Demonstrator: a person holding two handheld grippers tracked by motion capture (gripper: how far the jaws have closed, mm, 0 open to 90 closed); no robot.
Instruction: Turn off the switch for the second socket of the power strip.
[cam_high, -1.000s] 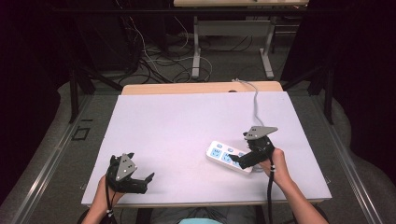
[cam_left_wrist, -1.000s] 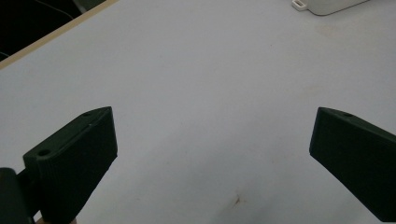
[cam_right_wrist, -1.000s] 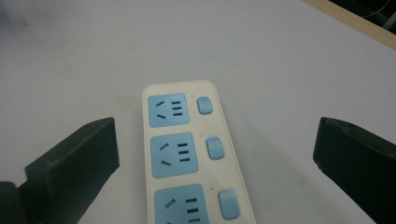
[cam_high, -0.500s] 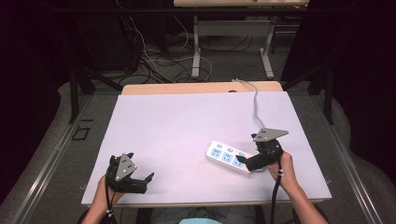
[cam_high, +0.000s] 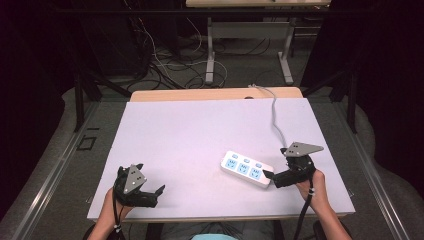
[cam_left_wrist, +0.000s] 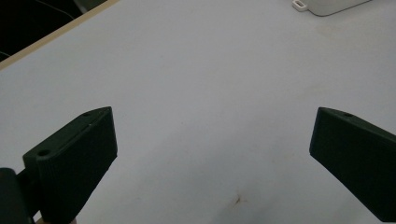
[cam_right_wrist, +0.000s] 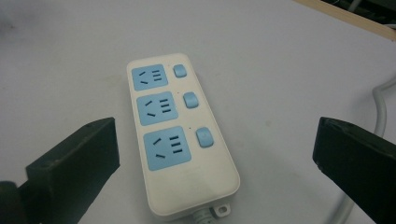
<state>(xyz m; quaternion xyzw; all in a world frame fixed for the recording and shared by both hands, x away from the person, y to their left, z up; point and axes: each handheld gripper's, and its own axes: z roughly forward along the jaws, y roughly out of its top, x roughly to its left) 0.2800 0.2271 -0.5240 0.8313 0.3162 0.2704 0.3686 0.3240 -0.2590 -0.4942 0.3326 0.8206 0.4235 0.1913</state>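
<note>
**Power strip lies just in front of the right claw**

The table (cam_high: 200, 135) has a big white top with lots of bare room in the middle and on the left. A thin strip of wood runs along its far edge. The power strip (cam_high: 247, 168) lies on the right part of the top, well away from the far edge and nearer the person's side. Its grey cable (cam_high: 274, 117) runs up from near the right claw to the far edge of the table.

The left claw (cam_high: 152, 195) sits near the front left corner, close to the front edge. Its jaws are wide apart and hold nothing. The power strip is well apart from it.

The right claw (cam_high: 272, 177) sits near the front right, with its jaws wide apart and nothing in them. The near end of the power strip is just beside its tips.

The right gripper view shows the power strip (cam_right_wrist: 180, 140) up close: 3 blue sockets in a row, each with 1 blue button beside it. The strip lies between the 2 black jaws but touches neither.

The left gripper view shows a bare white top with a small brown mark (cam_left_wrist: 238, 199), and an end of the power strip (cam_left_wrist: 327, 5) far off at the top.
</note>
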